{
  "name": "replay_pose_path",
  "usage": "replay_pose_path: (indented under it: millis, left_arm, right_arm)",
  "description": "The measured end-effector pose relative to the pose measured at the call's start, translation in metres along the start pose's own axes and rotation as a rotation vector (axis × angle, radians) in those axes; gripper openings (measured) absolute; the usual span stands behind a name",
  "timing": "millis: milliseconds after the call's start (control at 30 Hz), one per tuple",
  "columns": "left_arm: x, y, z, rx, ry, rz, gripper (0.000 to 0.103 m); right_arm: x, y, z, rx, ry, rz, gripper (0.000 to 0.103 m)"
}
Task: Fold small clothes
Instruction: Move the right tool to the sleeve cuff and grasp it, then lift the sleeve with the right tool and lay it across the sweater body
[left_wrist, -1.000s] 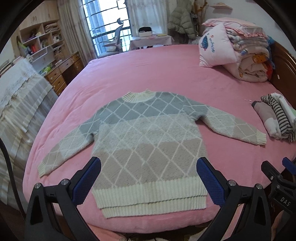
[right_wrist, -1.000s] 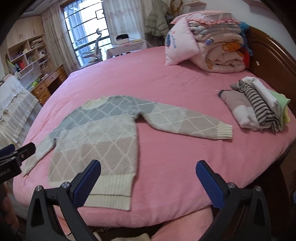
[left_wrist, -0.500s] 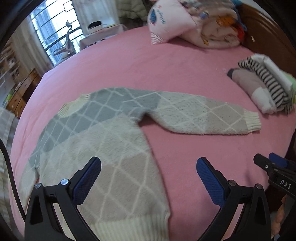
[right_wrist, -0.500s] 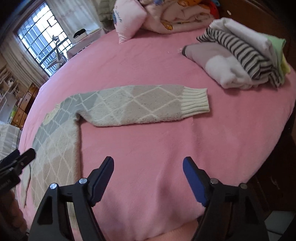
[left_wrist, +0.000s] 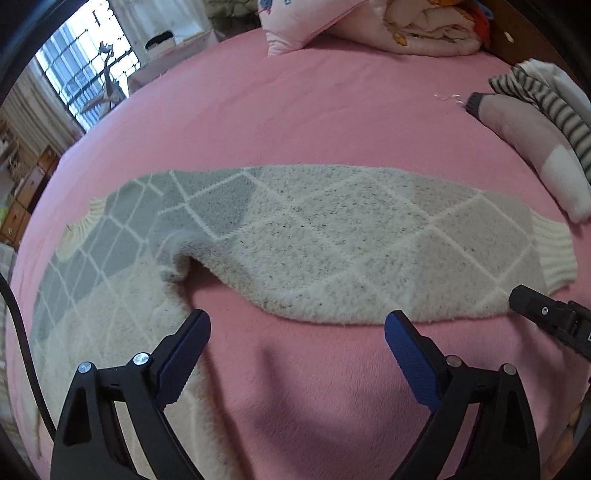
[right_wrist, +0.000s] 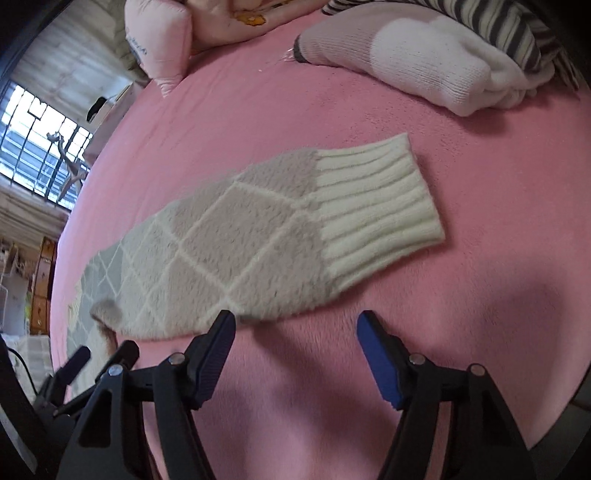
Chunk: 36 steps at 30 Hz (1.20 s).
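Only right tongs (right_wrist: 295, 328) view sleeve's ribbed cuff (right_wrist: 376, 206) closely.

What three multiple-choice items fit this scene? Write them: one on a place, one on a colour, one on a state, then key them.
1. Where does the sweater sleeve lie?
A. Stretched flat on the pink bedspread
B. Draped over the pillow
C. Tucked under the folded clothes

2. What colour is the sleeve's ribbed cuff?
A. Navy
B. Cream white
C. Red

3. How do the left gripper and right gripper stand?
A. Both shut on the cuff
B. One shut on the cuff, one open
C. Both open, holding nothing

Key: 1 A, the sleeve lies spread out on the bedspread, apart from the folded clothes pile. 2 B, the ribbing is cream white next to the beige knit. 3 C, each pair of blue pads stands wide apart with only bedspread between them.
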<state>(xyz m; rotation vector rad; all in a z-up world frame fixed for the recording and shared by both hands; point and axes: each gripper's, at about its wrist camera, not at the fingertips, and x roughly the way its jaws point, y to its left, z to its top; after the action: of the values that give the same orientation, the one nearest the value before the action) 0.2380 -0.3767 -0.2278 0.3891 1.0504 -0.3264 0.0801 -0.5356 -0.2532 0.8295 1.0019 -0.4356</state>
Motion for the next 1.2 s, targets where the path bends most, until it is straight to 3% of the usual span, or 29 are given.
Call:
replay_pose_path:
  millis: [100, 167, 200, 233, 267, 400, 600, 767, 933, 1200]
  left_arm:
    - [0.009, 0.002, 0.002, -0.027, 0.018, -0.012, 0.085]
    - [0.016, 0.0, 0.003, -0.023, 0.036, -0.014, 0.071]
    - [0.019, -0.001, 0.004, -0.021, 0.046, -0.015, 0.055]
    - [0.022, -0.003, 0.004, -0.022, 0.062, -0.026, 0.042]
    - [0.024, -0.003, 0.005, -0.026, 0.073, -0.04, 0.037]
    - [0.02, -0.006, 0.006, -0.031, 0.075, -0.04, 0.017]
    - [-0.001, 0.005, 0.006, -0.07, 0.067, -0.052, 0.014]
    - [-0.032, 0.023, 0.005, -0.116, 0.026, -0.063, 0.014]
    - [-0.07, 0.055, -0.003, -0.149, -0.011, -0.024, 0.016]
    - [-0.127, 0.177, -0.042, -0.307, -0.081, 0.134, 0.026]
  right_arm:
    - [0.005, 0.0, 0.008, 0.028, -0.012, 0.008, 0.063]
    - [0.009, 0.001, 0.013, 0.036, -0.017, -0.002, 0.045]
    - [0.01, 0.002, 0.014, 0.036, -0.019, -0.003, 0.04]
    - [0.01, 0.003, 0.016, 0.033, -0.021, -0.003, 0.025]
    - [0.01, 0.004, 0.017, 0.028, -0.02, 0.0, 0.016]
    - [0.004, 0.017, 0.016, -0.031, -0.054, -0.032, 0.011]
    - [-0.018, 0.045, 0.012, -0.134, -0.118, -0.059, 0.01]
    - [-0.041, 0.066, 0.008, -0.184, -0.147, -0.025, 0.01]
    - [-0.067, 0.102, -0.002, -0.275, -0.185, 0.026, 0.01]
    - [-0.089, 0.212, -0.038, -0.485, -0.201, 0.149, 0.01]
